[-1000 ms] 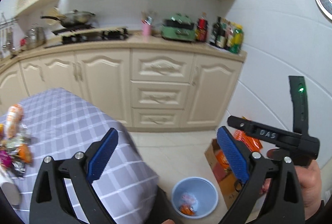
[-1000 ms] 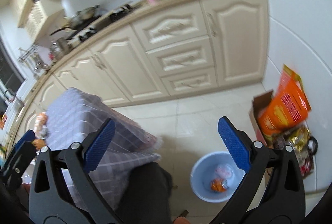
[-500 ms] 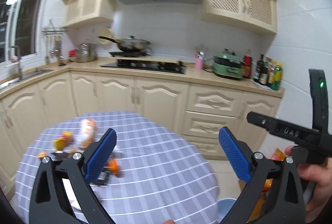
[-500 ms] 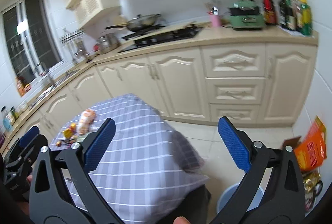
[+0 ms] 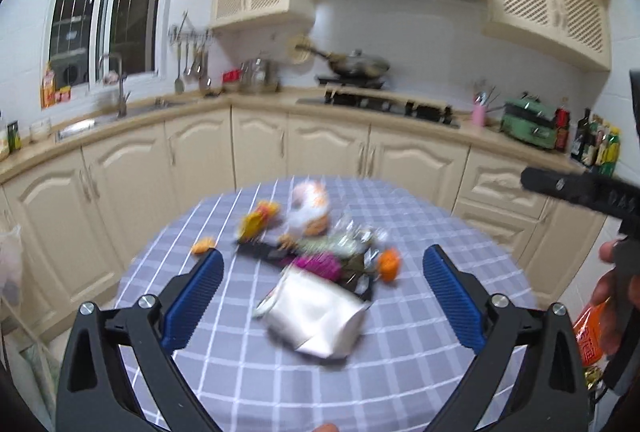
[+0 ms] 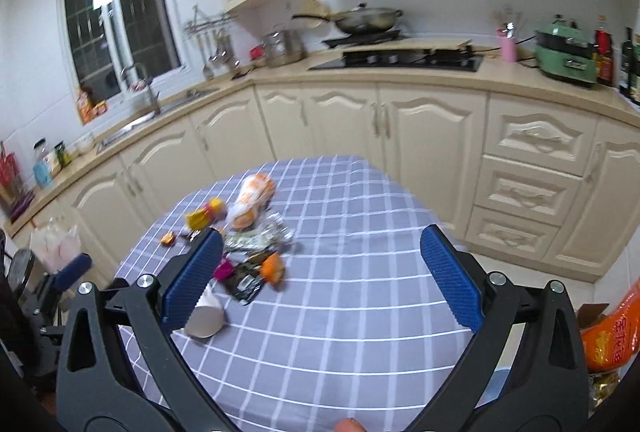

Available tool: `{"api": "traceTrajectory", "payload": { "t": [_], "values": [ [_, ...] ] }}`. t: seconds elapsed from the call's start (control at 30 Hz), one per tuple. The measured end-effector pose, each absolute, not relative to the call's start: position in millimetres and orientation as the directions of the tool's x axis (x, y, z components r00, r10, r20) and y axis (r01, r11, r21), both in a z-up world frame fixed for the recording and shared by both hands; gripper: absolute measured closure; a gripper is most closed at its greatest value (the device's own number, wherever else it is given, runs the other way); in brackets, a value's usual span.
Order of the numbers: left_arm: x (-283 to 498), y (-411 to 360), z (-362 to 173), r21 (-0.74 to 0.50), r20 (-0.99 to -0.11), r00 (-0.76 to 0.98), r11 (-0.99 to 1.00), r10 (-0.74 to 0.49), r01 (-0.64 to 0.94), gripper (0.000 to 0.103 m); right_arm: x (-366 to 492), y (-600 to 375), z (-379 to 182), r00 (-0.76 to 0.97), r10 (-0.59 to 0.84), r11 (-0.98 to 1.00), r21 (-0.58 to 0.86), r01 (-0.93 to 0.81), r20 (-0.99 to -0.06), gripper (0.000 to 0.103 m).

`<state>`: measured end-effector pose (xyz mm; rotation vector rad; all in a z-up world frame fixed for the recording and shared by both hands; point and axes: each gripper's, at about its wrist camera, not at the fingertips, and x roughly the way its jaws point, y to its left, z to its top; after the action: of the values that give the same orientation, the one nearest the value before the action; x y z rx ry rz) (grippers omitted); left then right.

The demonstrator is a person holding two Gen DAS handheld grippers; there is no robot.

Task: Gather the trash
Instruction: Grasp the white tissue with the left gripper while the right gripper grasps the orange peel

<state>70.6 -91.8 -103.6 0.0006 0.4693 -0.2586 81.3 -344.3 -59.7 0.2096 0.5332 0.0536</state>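
A pile of trash lies on the round table's grey checked cloth [image 5: 420, 364]. It holds a white and orange bag [image 5: 310, 208], a yellow wrapper [image 5: 256, 220], a magenta wrapper [image 5: 320, 264], an orange scrap [image 5: 390, 262] and a blurred white cup-like piece [image 5: 316, 316]. My left gripper [image 5: 322, 272] is open over the near side of the pile and holds nothing. My right gripper [image 6: 322, 256] is open too, empty, to the right of the pile. There the white and orange bag [image 6: 252, 202], the white piece [image 6: 206, 316] and a black wrapper [image 6: 244, 284] show.
Cream kitchen cabinets [image 6: 432, 136] and a counter with a hob [image 6: 400, 58] wrap around behind the table. An orange bag [image 6: 612, 336] stands on the floor at the right. A hand [image 5: 612, 296] holds the right gripper's body at the right edge. A sink [image 5: 104, 120] is at the left.
Both views have swung up and left, from the floor with its blue bin to the table. The trash pile now sits between the left fingers. Both grippers stayed open.
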Motion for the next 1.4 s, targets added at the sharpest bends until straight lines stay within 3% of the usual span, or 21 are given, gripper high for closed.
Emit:
{"api": "traceTrajectory", "payload": {
  "t": [0.47, 0.6, 0.63, 1.0, 1.2, 1.23, 1.27, 1.33, 1.4],
  "values": [
    [142.6, -107.0, -175.1, -0.029, -0.661, 0.674, 0.909, -0.329, 0.415, 0.005, 110.0, -314.4, -99.7, 0.803, 0.132, 0.976, 0.219, -0.002, -0.581, 0.006],
    [155.2, -119.3, -179.4, -0.024, -0.676, 0.649, 0.891, -0.348, 0.453, 0.008, 117.8, -319.1, -112.2, 0.782, 0.13, 0.974, 0.224, 0.013, -0.61, 0.006],
    [158.0, -120.3, -181.5, -0.038, -0.686, 0.636, 0.891, -0.353, 0.452, 0.023, 120.5, -319.2, -115.3, 0.776, 0.133, 0.975, 0.223, 0.009, -0.617, 0.006],
    [135.9, -96.5, -173.0, -0.097, -0.634, 0.69, 0.921, -0.35, 0.378, 0.026, 170.2, -304.6, -162.8, 0.689, 0.188, 0.974, 0.223, -0.039, -0.7, 0.006],
    [128.3, -76.0, -169.4, -0.155, -0.602, 0.724, 0.939, -0.336, 0.307, 0.026, 203.1, -290.5, -180.0, 0.641, 0.233, 0.966, 0.25, -0.066, -0.731, 0.037],
    [127.7, -74.7, -169.3, -0.157, -0.601, 0.726, 0.94, -0.334, 0.303, 0.026, 207.0, -287.8, -183.4, 0.626, 0.242, 0.965, 0.253, -0.074, -0.741, 0.05],
    [127.2, -74.0, -169.2, -0.157, -0.6, 0.728, 0.941, -0.333, 0.3, 0.026, 207.7, -286.2, -183.2, 0.629, 0.243, 0.965, 0.249, -0.081, -0.739, 0.054],
    [127.3, -71.6, -169.4, -0.159, -0.599, 0.728, 0.941, -0.332, 0.299, 0.026, 205.2, -287.9, -180.0, 0.626, 0.265, 0.959, 0.27, -0.09, -0.733, 0.085],
    [126.6, -70.8, -167.6, -0.157, -0.595, 0.734, 0.943, -0.327, 0.293, 0.026, 198.2, -291.5, -174.3, 0.647, 0.247, 0.964, 0.252, -0.086, -0.722, 0.09]
  ]
}}
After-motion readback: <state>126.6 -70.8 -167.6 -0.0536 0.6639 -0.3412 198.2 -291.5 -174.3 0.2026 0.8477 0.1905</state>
